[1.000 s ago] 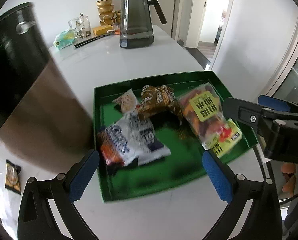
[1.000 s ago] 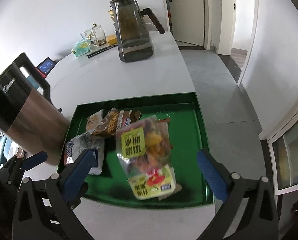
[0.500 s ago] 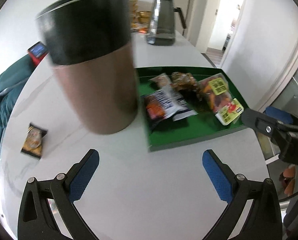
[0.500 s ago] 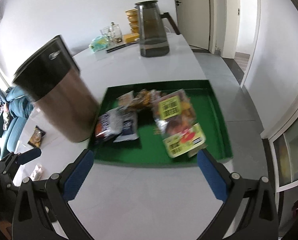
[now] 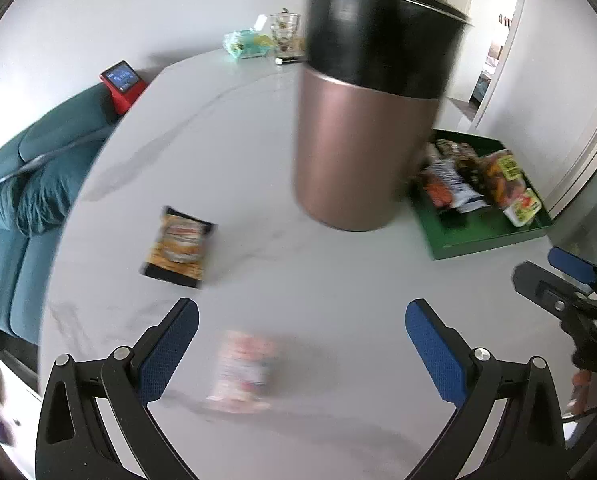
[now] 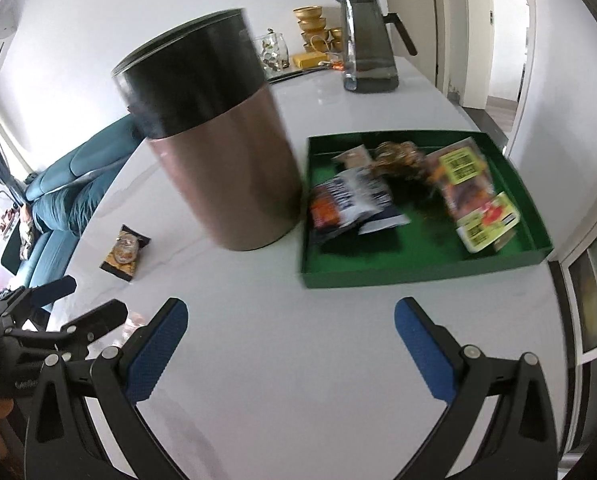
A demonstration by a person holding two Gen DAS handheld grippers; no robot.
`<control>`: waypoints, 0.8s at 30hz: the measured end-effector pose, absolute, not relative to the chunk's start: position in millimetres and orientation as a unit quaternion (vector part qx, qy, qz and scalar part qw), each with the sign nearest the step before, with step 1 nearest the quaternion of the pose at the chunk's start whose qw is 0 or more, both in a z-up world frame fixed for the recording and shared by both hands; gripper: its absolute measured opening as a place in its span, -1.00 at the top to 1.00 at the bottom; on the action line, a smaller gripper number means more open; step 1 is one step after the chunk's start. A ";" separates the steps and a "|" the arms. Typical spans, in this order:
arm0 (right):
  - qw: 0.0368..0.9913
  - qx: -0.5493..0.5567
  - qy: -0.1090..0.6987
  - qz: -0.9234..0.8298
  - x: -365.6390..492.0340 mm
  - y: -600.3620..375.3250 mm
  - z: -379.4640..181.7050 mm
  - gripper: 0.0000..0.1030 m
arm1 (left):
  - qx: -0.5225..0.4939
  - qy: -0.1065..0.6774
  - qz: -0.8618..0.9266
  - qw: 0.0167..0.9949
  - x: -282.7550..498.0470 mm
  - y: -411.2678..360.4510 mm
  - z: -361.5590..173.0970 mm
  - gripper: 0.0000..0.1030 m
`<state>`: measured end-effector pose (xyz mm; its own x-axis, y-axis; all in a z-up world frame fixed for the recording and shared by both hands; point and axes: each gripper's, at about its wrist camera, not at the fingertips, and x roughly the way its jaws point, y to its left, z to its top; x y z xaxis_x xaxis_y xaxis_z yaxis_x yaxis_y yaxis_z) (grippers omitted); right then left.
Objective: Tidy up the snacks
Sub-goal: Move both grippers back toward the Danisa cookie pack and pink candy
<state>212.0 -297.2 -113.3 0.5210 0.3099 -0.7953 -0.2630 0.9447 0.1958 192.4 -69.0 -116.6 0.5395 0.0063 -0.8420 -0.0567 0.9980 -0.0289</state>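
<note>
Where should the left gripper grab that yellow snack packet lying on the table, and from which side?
Judging by its pose, come from above: the yellow packet lies flat on the table. Close the left gripper fingers across its narrower width, near the middle, since the sealed ends look thin and flat.

Left gripper [image 5: 301, 334], right gripper [image 6: 290, 326]: black frames, silver screws, blue textured pads [image 5: 166, 350].
</note>
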 end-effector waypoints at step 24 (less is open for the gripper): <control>0.869 0.056 0.486 0.076 186.0 -183.6 -142.6 -1.00 | -0.011 0.518 -0.052 0.854 237.6 66.5 -158.3 -0.97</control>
